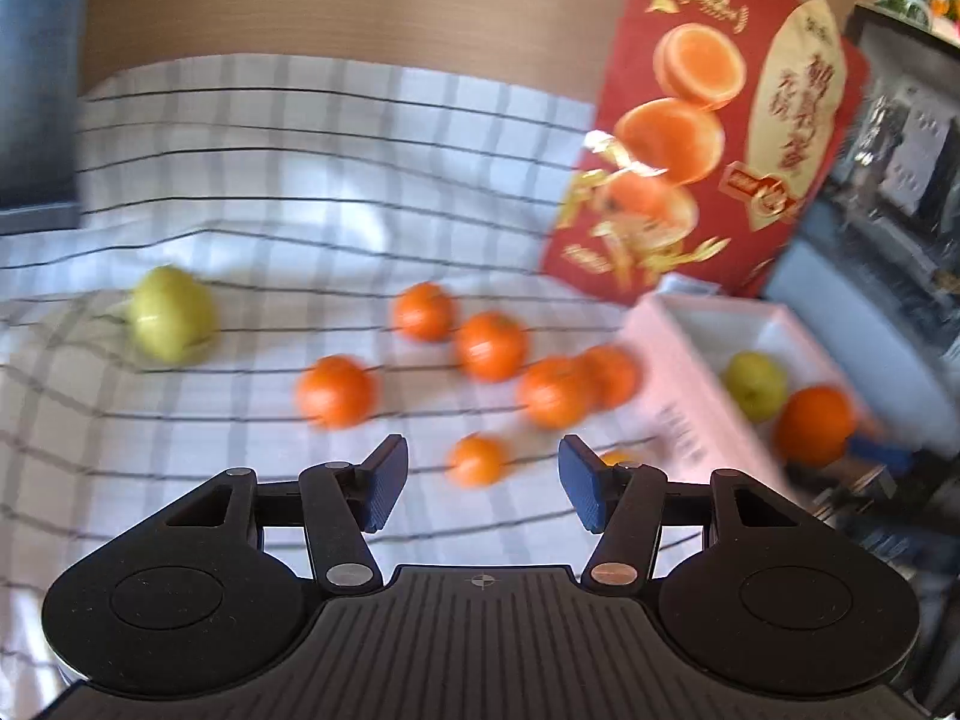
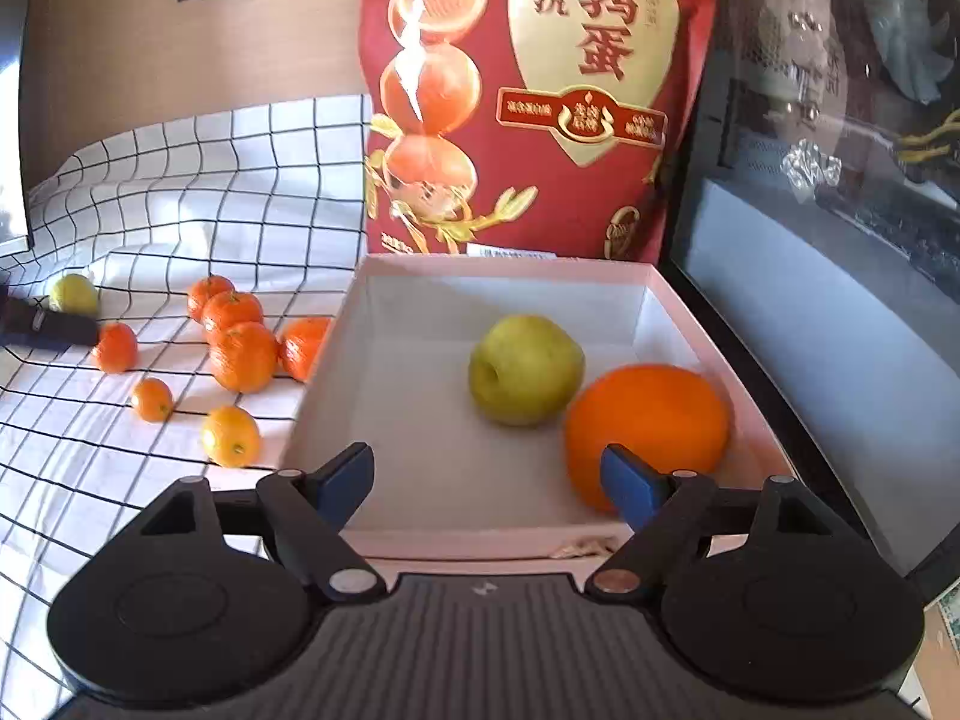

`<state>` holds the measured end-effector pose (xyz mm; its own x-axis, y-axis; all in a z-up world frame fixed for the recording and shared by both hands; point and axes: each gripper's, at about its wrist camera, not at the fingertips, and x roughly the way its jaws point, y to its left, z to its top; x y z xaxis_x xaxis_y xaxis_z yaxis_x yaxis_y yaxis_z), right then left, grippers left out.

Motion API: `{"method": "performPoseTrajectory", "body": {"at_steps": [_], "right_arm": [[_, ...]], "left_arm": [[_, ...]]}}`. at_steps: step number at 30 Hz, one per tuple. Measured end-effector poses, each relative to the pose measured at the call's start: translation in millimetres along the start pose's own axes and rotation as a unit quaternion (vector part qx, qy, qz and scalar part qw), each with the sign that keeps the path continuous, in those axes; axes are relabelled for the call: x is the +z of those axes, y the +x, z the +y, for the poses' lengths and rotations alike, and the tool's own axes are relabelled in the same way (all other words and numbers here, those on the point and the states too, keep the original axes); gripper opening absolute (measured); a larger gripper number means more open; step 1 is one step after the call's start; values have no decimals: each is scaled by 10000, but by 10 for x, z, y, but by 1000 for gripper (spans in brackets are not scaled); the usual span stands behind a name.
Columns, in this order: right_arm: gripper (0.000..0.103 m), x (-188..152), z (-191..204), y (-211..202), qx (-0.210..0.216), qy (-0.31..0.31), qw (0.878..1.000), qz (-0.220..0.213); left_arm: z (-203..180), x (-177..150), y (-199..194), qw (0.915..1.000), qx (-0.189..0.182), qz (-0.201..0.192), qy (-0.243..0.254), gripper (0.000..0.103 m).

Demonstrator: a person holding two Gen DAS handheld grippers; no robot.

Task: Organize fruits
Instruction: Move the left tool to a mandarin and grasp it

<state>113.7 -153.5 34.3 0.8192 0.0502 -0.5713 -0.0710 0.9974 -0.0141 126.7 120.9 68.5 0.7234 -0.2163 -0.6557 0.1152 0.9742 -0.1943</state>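
Observation:
A pink-rimmed white box (image 2: pixel 654 276) holds a green apple (image 2: pixel 525 369) and a big orange (image 2: pixel 648 426); the box shows at the right of the left wrist view (image 1: pixel 672 360). Several small tangerines (image 2: pixel 243 357) and a yellow kumquat (image 2: pixel 230 435) lie on the checked cloth left of the box. A second green apple (image 1: pixel 171 315) lies far left on the cloth. My left gripper (image 1: pixel 483 489) is open and empty above the cloth, near a small tangerine (image 1: pixel 477 459). My right gripper (image 2: pixel 489 480) is open and empty over the box's near edge, its right finger beside the big orange.
A tall red snack bag (image 2: pixel 528 96) stands right behind the box. A dark glass-fronted cabinet (image 2: pixel 840 210) flanks the box on the right. The checked cloth (image 2: pixel 180 192) covers the table. The left wrist view is motion-blurred.

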Motion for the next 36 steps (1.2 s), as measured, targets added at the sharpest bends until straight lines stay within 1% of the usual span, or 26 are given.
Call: {"method": "performPoseTrajectory", "body": {"at_steps": [2,4,6,7,9,11,13,15,17,22,25,28,31,33,34,36], "right_arm": [[83,39,84,-70,87,-219,9996,-151],[83,101,233,-124,156,-656,9974,-260],[83,183,430,-134,231,-1178,9923,-304],[83,235,528,-128,315,-1396,9893,-288],[80,352,700,-101,716,-1664,9834,-133],[53,451,866,-30,1082,-1789,9778,164],[44,470,1046,69,1178,-1959,9726,413],[40,428,1223,168,994,-2228,9686,482],[40,393,1343,284,830,-2403,9653,593],[40,331,1433,482,509,-2507,9637,767],[39,303,1404,537,629,-2398,9650,861],[29,271,1400,546,611,-2327,9666,887],[26,257,1356,500,648,-2138,9705,904],[22,250,1319,430,729,-2026,9724,900],[17,246,1299,387,782,-1963,9733,900],[16,238,1258,287,956,-1780,9750,921]], "left_arm": [[100,-107,-70,9999,128,8,-11,61],[197,-200,-104,9998,139,97,-136,61],[267,-275,-124,9995,148,146,-217,61],[291,-300,-146,9995,152,144,-236,61],[327,-337,-193,9995,121,128,-269,61],[348,-354,-240,9995,86,111,-283,61],[360,-370,-272,9995,69,116,-269,61],[369,-385,-293,9996,46,117,-259,61],[380,-393,-306,9996,14,123,-261,61],[438,-433,-305,9993,-77,178,-324,61],[457,-442,-263,9992,-86,247,-305,61],[465,-438,-211,9990,-133,298,-307,61],[450,-427,-153,9989,-179,346,-272,61],[437,-424,-108,9987,-207,381,-249,61],[431,-416,-83,9987,-219,394,-236,61],[428,-377,-31,9987,-221,387,-234,61]]}}
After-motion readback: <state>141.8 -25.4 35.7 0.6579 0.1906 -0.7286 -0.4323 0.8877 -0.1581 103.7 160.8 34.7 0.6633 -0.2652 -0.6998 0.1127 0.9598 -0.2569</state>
